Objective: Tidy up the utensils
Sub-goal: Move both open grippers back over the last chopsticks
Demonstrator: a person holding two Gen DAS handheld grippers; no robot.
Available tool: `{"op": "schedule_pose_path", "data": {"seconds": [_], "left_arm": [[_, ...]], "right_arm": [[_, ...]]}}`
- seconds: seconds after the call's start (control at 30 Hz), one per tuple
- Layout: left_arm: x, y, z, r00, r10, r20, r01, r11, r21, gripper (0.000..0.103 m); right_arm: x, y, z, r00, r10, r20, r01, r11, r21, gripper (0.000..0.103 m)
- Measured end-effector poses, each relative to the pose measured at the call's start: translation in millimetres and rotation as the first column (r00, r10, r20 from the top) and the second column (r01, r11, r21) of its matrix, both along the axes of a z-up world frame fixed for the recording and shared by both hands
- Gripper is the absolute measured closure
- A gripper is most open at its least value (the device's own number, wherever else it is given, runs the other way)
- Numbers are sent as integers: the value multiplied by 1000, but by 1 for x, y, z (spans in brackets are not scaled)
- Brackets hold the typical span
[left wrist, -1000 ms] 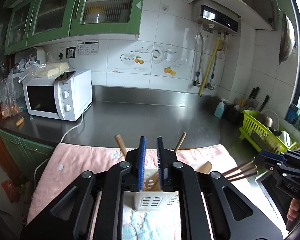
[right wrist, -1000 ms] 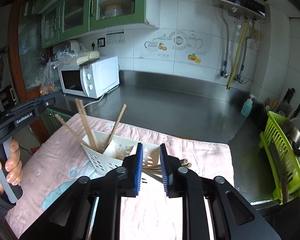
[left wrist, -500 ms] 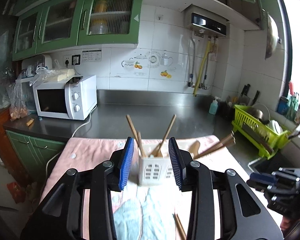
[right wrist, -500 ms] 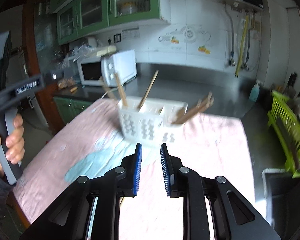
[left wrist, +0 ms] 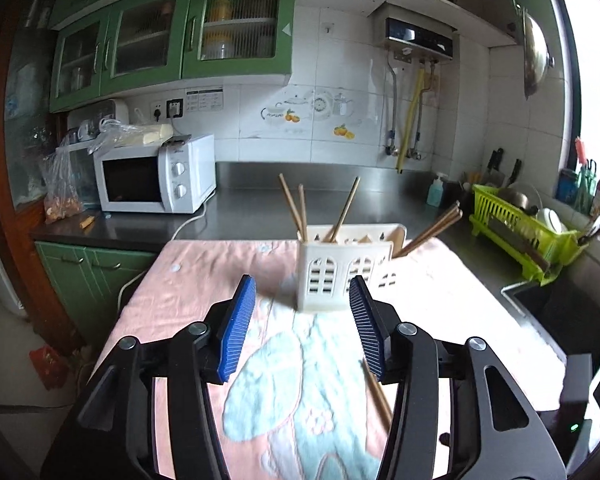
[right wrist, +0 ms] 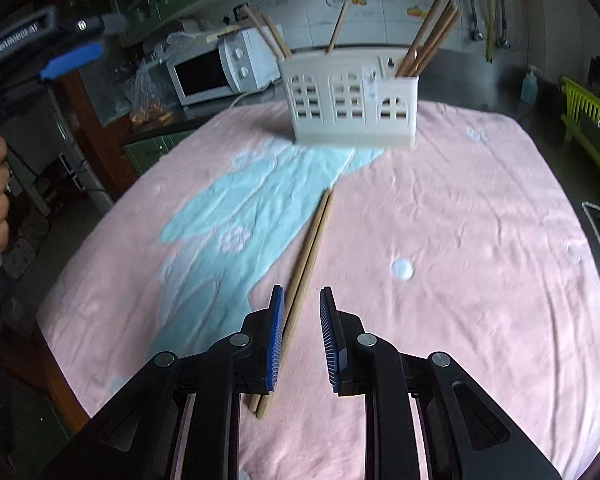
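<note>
**Chopsticks on the towel, holder beyond**

The white slotted holder (right wrist: 354,98) stands on my pink towel (right wrist: 460,220), sticks leaning inside. A wooden chopstick pair (right wrist: 306,252) lies before it. My left gripper (left wrist: 302,322) has just been opening, empty; my right gripper (right wrist: 302,334) hangs narrowly parted over the pair, gripping nothing.

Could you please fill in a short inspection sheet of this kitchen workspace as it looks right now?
Surface: pink cloth with a pale blue motif over the steel counter.
Job's things: white holder upright with chopsticks standing in it; loose chopstick pair flat on the cloth.
Clutter: nothing seen on the cloth.
Grippers: left claw open and has just been opening, nothing between its pads; right claw narrowly open over the pair's near end.
Cables: microwave lead.
Surroundings: microwave, green dish rack.
</note>
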State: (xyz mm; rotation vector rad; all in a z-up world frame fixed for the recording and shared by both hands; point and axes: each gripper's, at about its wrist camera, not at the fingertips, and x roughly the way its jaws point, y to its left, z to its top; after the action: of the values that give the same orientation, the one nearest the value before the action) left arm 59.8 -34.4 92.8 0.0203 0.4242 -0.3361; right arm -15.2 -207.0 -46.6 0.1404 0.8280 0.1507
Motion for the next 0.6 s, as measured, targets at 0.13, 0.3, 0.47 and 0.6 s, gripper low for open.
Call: {"op": "schedule_pose_path", "data": {"seconds": [0.13, 0.3, 0.47, 0.6], "left_arm": [[-11, 10, -12, 1000, 14, -17, -14, 1000, -6, 47], [-14, 22, -24, 998, 31, -45, -33, 999, -28, 43], [-15, 28, -33, 997, 48, -52, -50, 999, -22, 41], [-14, 30, -38, 997, 65, -49, -65, 998, -6, 40]], "right_arm": [[4, 5, -20, 999, -26, -34, 27, 999, 29, 90], [15, 5, -32, 997, -40, -62, 43, 998, 52, 91], [21, 9, -39, 995, -49, -83, 53, 998, 46, 93], [25, 11, -44, 994, -58, -94, 62, 997, 42, 94]]}}
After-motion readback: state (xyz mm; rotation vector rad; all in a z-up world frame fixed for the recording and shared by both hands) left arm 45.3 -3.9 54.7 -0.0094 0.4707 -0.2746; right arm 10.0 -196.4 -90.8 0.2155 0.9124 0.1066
